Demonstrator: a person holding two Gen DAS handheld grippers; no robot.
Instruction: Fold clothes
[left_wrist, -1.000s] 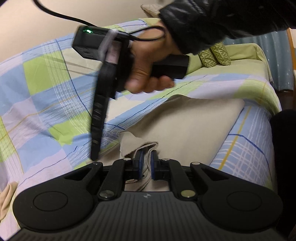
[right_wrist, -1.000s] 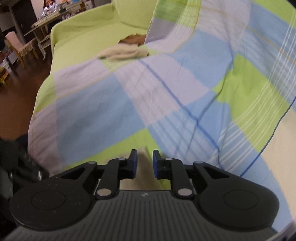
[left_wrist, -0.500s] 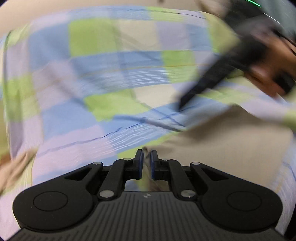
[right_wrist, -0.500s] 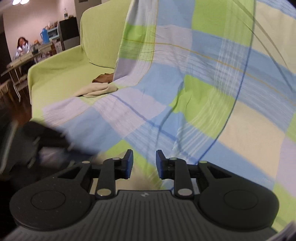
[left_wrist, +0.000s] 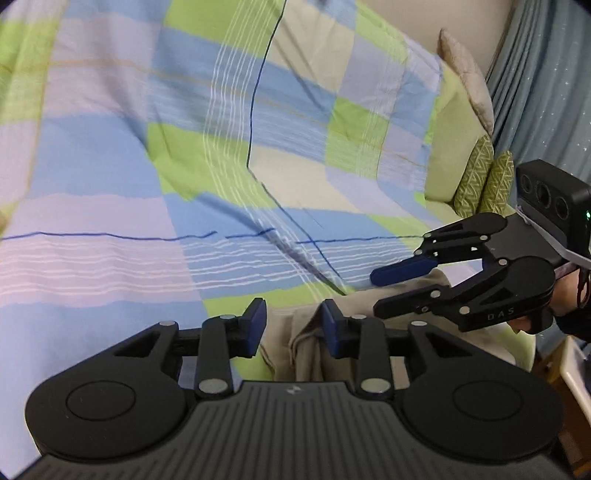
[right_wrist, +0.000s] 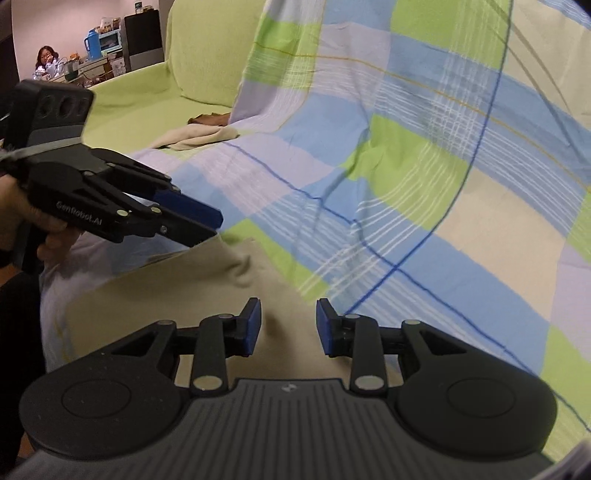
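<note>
— Checked bedsheet (left_wrist: 110, 206) in blue, green and lilac covers the sofa (right_wrist: 140, 107) from seat to backrest, with a kitchen corner and a seated person (right_wrist: 46, 62) far behind at the left end. Where's the garment?

— Beige garment (right_wrist: 207, 291) lies on the sheet at the front edge of the seat, near the sofa's right end. From the right wrist view it looks like a flat panel with straight edges, so I'd judge at least one fold is already in.

— And the left tool (left_wrist: 291, 325)?

— Its jaws stand apart, not gripping. A bunched, doubled edge of the cloth sits right between the blue pads (left_wrist: 256, 325), touching or nearly touching the right one; I can't tell which.

— The right tool (right_wrist: 288, 325)?

— Also spread wide, holding nothing, hovering just above the garment's far corner. In the left wrist view its fingers straddle the cloth's edge beside the left tool.

— So how far along?

— Partway, I'd say. The piece is flattened and partly folded, but that left corner is rumpled, and neither tool has a grip for the next fold. A second beige cloth (right_wrist: 195, 136) lies further left along the seat, crumpled and apparently untouched, beside a small brown item (right_wrist: 208, 119).

— Anything at the right end?

— Green patterned cushions (left_wrist: 484, 177), clear of the work.
</note>
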